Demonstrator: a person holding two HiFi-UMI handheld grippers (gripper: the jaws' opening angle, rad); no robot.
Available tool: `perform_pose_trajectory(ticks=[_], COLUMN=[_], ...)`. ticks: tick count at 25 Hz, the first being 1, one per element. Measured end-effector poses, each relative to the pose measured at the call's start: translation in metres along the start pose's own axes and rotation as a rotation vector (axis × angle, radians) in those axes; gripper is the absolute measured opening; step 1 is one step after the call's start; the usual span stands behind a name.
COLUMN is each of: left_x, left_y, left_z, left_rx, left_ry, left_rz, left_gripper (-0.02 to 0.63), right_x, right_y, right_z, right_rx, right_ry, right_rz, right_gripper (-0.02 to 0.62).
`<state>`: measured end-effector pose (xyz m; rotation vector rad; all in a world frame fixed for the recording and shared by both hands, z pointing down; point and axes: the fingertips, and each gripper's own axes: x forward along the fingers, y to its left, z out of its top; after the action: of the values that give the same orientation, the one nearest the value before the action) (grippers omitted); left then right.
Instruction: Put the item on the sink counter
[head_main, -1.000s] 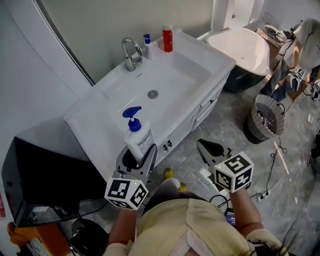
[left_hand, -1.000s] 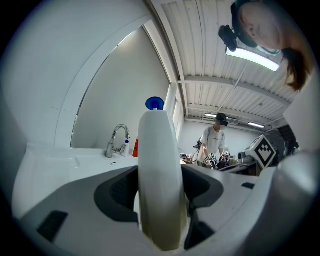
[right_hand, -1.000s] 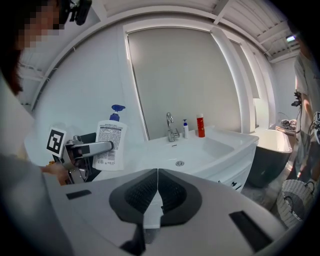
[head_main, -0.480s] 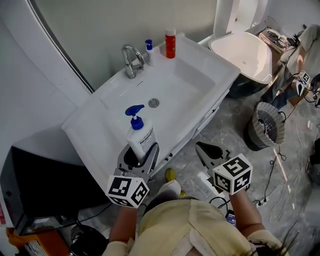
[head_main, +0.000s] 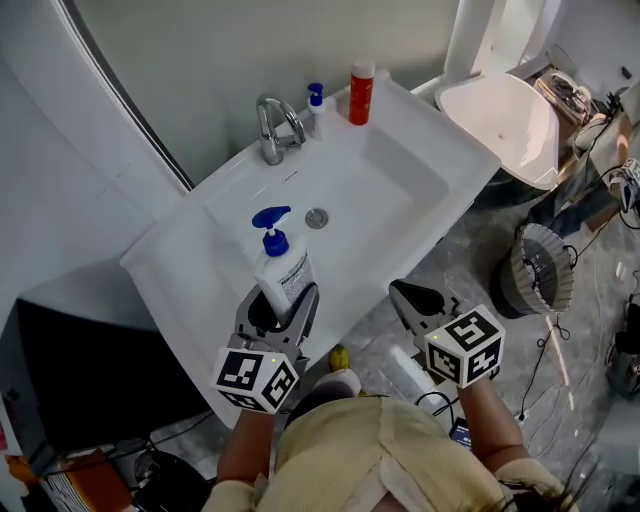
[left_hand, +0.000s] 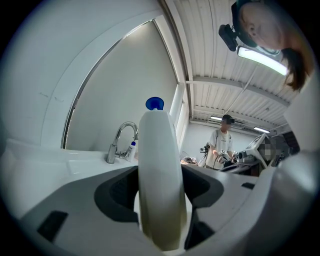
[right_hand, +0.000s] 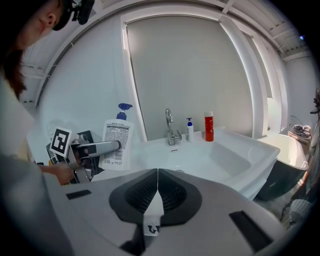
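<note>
Head view showed left gripper (head_main: 283, 302) clamping soap bottle (head_main: 282, 276) upright, right gripper (head_main: 404, 293) closed, empty; bottle needed lowering squarely onto counter (head_main: 176, 264).

A bathroom corner was seen, set up inside a larger workshop hall. The bathroom was shown by a white washbasin (head_main: 405, 185) with a chrome tap (head_main: 272, 128) and by a toilet (head_main: 505, 110) beside it. The hall was shown by a rough grey floor (head_main: 475, 275) with loose cables (head_main: 541, 362), a ribbed ceiling (left_hand: 210, 45) with a tube lamp (left_hand: 261, 54), and a person (left_hand: 223, 145) standing at equipment.
</note>
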<state>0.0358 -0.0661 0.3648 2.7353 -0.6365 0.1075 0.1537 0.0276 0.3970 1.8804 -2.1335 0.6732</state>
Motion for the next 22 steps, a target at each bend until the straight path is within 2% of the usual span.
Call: perform_pose_trajectory(ticks=[11, 22], left_x=[0.029, 0.041], left_y=[0.052, 0.099], left_z=[0.018, 0.037], left_rx=[-0.033, -0.04], left_ry=[-0.027, -0.079], left_rz=[0.051, 0.135], left_gripper=[0.29, 0.29], right_x=[0.057, 0.104], right_y=[-0.014, -0.017], right_z=[0.031, 0.06], right_rx=[-0.017, -0.058], right_ry=[0.022, 0.031], right_rz=[0.033, 0.095], right_gripper=[0.026, 0.026])
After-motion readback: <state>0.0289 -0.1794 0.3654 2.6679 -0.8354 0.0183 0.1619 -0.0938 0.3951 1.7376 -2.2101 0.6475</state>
